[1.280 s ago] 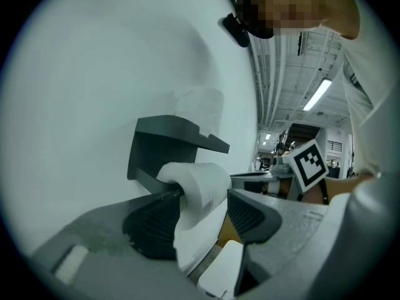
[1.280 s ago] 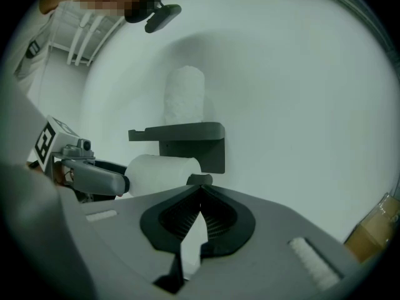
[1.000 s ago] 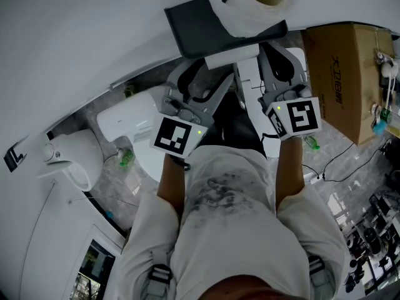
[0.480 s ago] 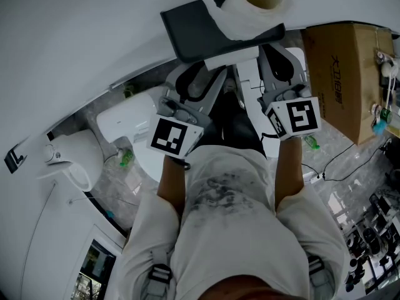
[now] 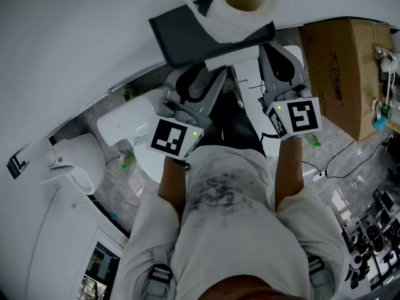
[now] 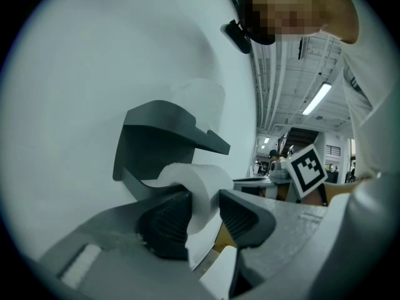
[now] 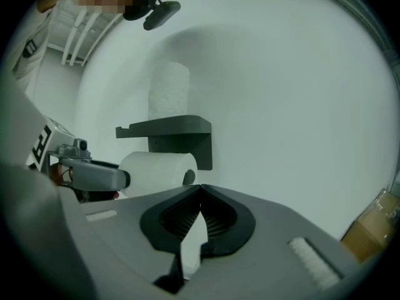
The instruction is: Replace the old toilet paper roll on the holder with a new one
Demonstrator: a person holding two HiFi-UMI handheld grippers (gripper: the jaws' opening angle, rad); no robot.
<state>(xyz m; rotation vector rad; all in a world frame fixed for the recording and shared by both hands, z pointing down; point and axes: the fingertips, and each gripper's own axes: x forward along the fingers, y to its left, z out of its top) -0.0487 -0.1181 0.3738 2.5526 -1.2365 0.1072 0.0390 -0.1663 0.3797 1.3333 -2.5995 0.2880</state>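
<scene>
Holder: dark grey wall bracket (image 7: 169, 127) with a flat shelf on top, fixed to the white wall at the far side.
Mounted roll: toilet paper roll (image 6: 199, 179) hangs just under the shelf, lying level, with its core end facing right.
Spare roll: second roll (image 5: 240, 2) stands upright on the shelf top.
Left gripper: left gripper (image 6: 203, 206) has just been closing its jaws. The mounted roll sits between them and both pads press its sides.
Right gripper: right gripper (image 7: 200, 189) is clenched tip to tip, near the mounted roll and apart from it. I cannot tell what the white sliver behind the tips is.
Box: cardboard box (image 5: 337, 74) stands well to the right.
</scene>
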